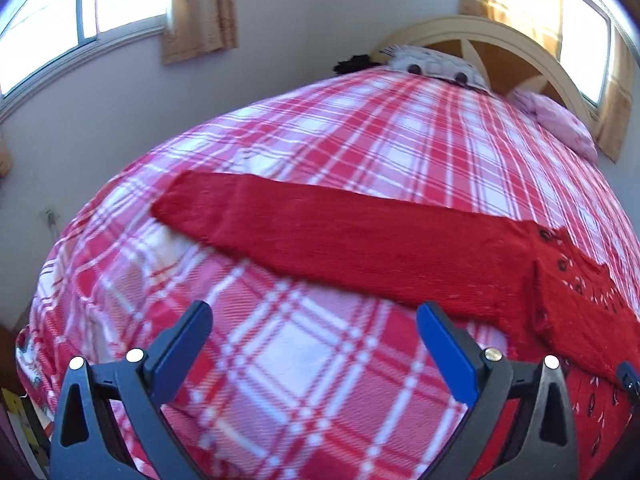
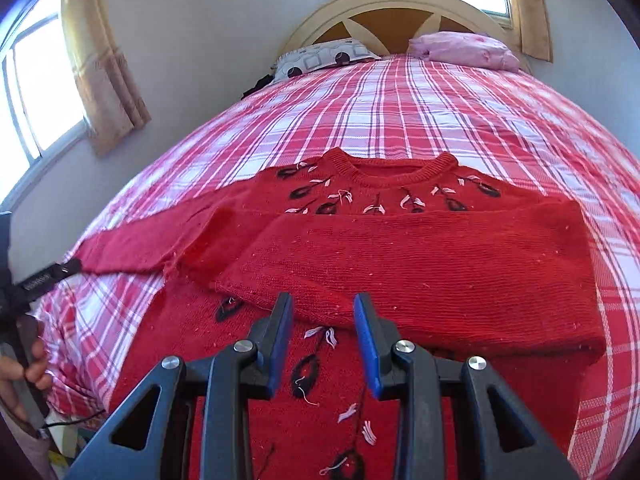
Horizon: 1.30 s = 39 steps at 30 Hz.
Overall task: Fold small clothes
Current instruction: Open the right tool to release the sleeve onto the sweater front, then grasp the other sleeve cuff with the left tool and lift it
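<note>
A red knit sweater [image 2: 304, 364] with black and pink embroidered flowers lies flat on the plaid bed, collar [image 2: 400, 170] away from me. One sleeve [image 2: 420, 264] is folded across the chest. The other sleeve [image 1: 320, 236] stretches straight out to the side, cuff [image 1: 176, 204] at the far left. My left gripper [image 1: 314, 314] hovers wide open over bare blanket just short of that sleeve. My right gripper [image 2: 324, 302] hangs over the sweater's front at the folded sleeve's near edge, its jaws a narrow gap apart with nothing pinched.
The red, pink and white plaid blanket [image 2: 400, 100] covers the whole bed. A patterned pillow [image 2: 324, 58], a pink pillow [image 2: 464, 50] and a curved headboard [image 2: 384, 4] are at the far end. A person's hand [image 2: 24, 368] shows at the left edge. Walls and curtained windows surround the bed.
</note>
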Each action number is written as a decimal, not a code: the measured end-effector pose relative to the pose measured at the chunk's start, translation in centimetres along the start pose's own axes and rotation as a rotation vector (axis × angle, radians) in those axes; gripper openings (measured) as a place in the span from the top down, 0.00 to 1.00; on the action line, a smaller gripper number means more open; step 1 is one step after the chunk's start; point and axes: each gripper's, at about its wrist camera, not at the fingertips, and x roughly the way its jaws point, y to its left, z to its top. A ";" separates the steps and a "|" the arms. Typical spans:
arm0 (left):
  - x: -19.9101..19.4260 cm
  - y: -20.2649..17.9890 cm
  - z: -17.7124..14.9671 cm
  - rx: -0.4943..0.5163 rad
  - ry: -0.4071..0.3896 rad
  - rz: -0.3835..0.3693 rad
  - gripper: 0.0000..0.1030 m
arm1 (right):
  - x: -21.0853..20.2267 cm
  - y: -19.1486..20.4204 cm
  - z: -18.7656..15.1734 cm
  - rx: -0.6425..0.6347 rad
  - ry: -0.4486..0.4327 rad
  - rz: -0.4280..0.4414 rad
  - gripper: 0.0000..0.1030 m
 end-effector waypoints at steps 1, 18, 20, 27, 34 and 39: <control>0.0 0.6 0.0 -0.002 -0.007 0.013 0.00 | 0.0 0.0 0.0 0.006 0.002 0.004 0.69; 3.7 17.2 3.6 -0.505 -0.027 0.019 0.08 | -4.4 2.8 -1.2 0.037 -0.110 0.044 0.50; 4.9 16.8 4.1 -0.467 -0.015 0.039 0.12 | -4.2 3.7 -1.4 0.011 -0.102 0.049 0.50; 9.1 16.4 5.2 -0.493 0.082 0.031 0.23 | -4.1 5.2 -1.7 -0.037 -0.089 0.054 0.50; 10.8 16.2 4.8 -0.501 0.121 0.041 0.23 | -3.9 4.9 -1.7 -0.022 -0.076 0.049 0.50; 11.0 16.3 4.8 -0.506 0.099 0.049 0.30 | -3.7 4.9 -1.8 -0.018 -0.069 0.045 0.50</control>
